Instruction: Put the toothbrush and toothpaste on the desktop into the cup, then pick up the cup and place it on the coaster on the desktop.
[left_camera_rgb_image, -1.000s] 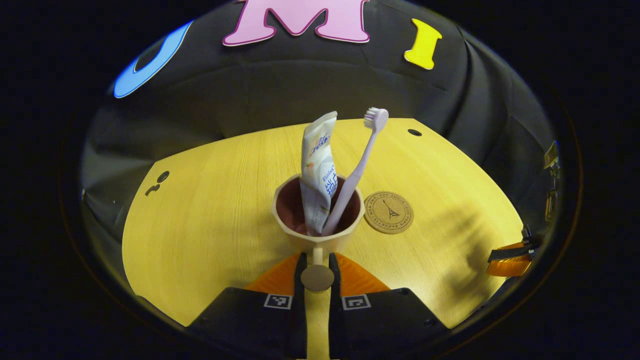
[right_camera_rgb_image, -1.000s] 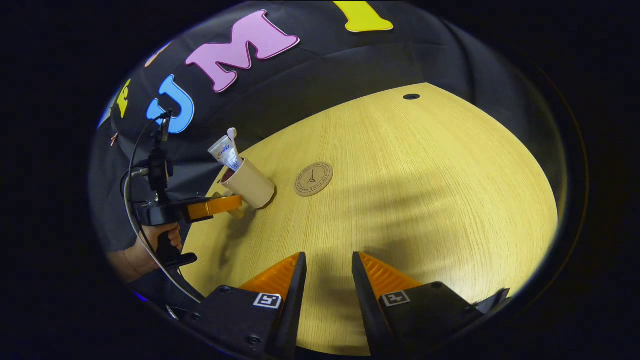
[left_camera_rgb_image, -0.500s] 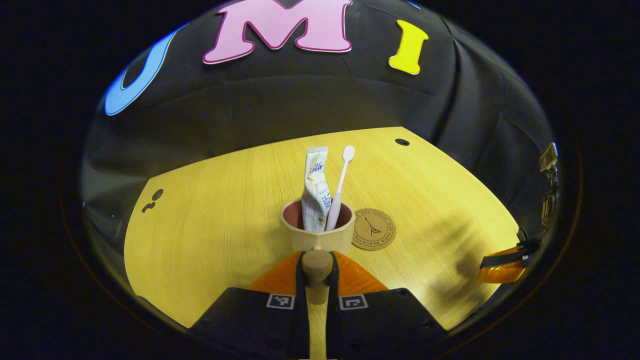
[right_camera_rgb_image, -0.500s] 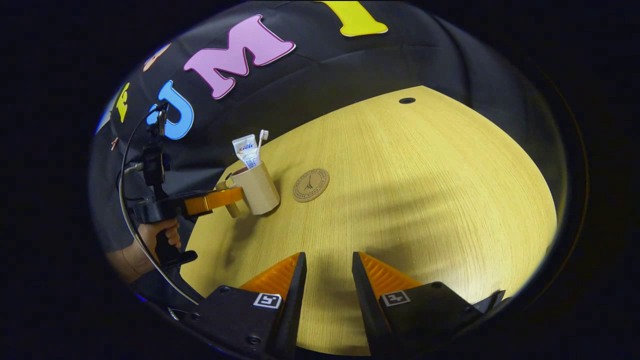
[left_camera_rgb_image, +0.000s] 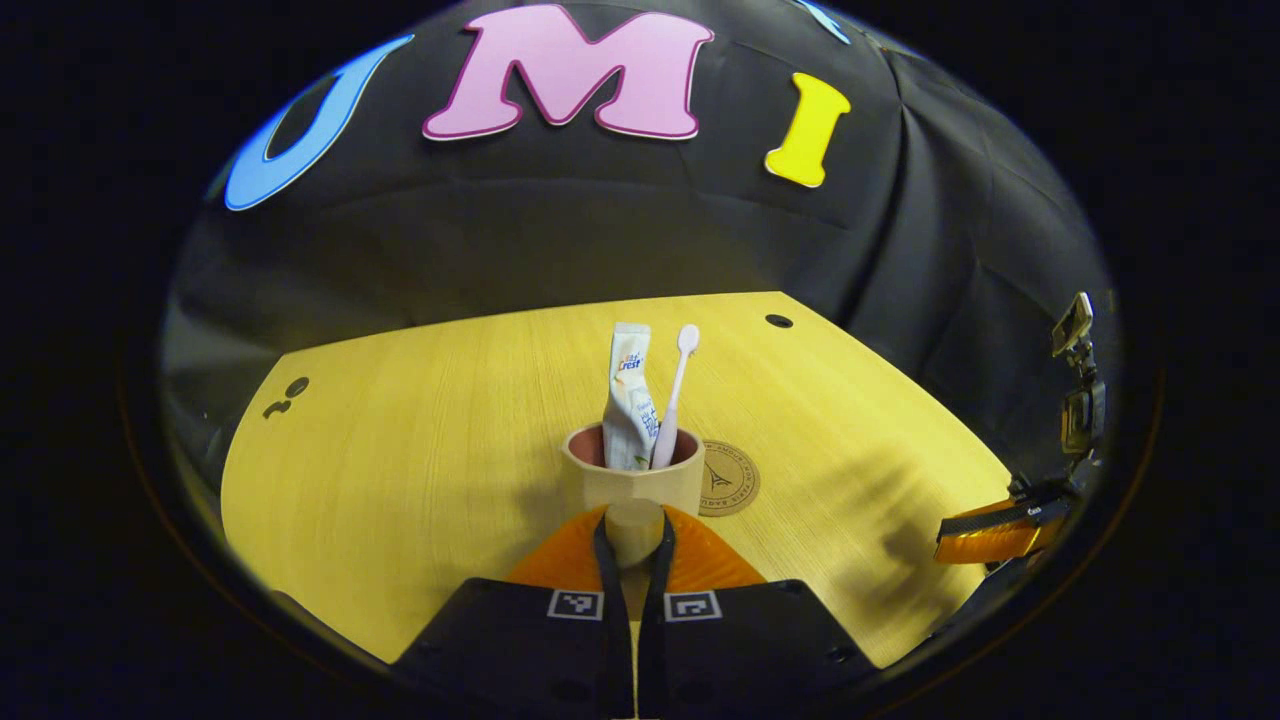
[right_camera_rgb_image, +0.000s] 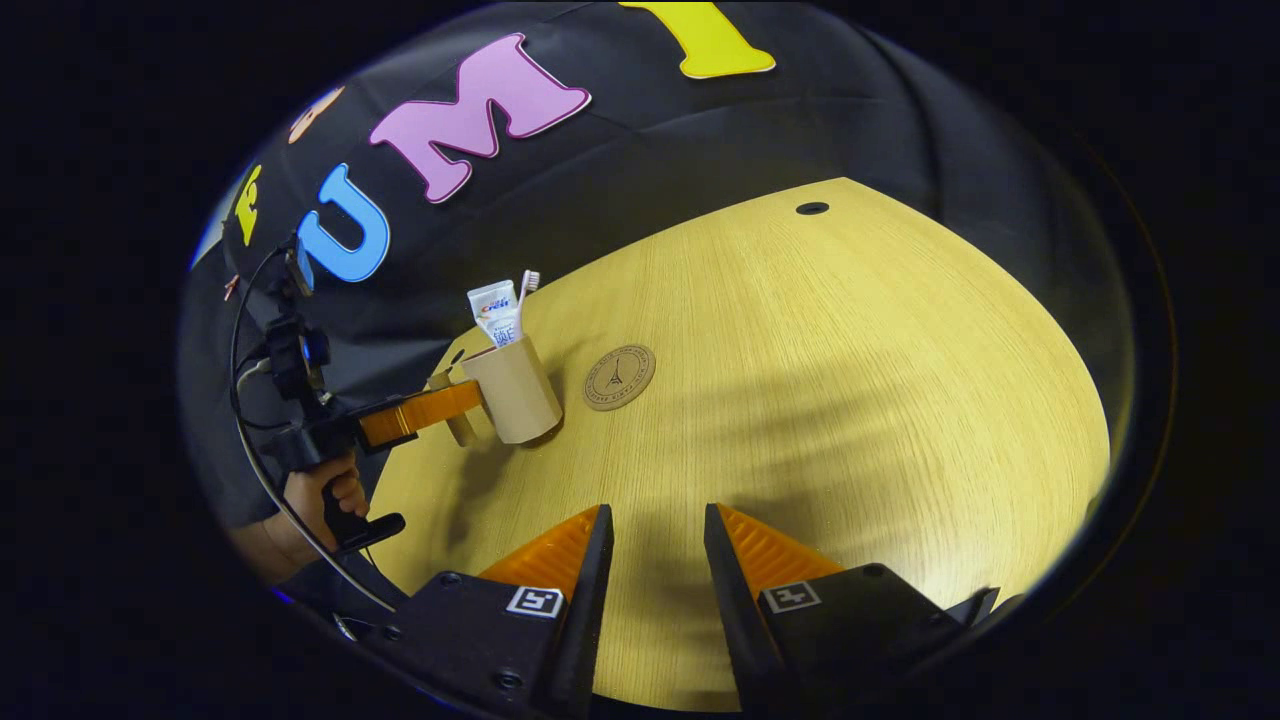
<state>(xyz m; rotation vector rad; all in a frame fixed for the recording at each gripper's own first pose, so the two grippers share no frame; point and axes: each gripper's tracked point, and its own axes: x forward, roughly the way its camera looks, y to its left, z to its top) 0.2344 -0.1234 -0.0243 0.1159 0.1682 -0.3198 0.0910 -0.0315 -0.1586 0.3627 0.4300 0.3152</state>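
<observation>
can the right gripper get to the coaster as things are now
Probably yes. The right gripper is open and holds nothing, and bare desktop lies between it and the coaster. The cup, held by the left gripper, stands beside it.

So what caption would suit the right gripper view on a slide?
Left gripper clamps the cup handle, toothpaste and toothbrush inside, beside the coaster; right gripper open.

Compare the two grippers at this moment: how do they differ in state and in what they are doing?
The left gripper is shut on the cup handle; the right gripper is open and holds nothing. The left gripper is at the cup, which stands beside the coaster; the right gripper hangs over bare desktop, apart from both. Both have orange fingers on black bodies.
</observation>
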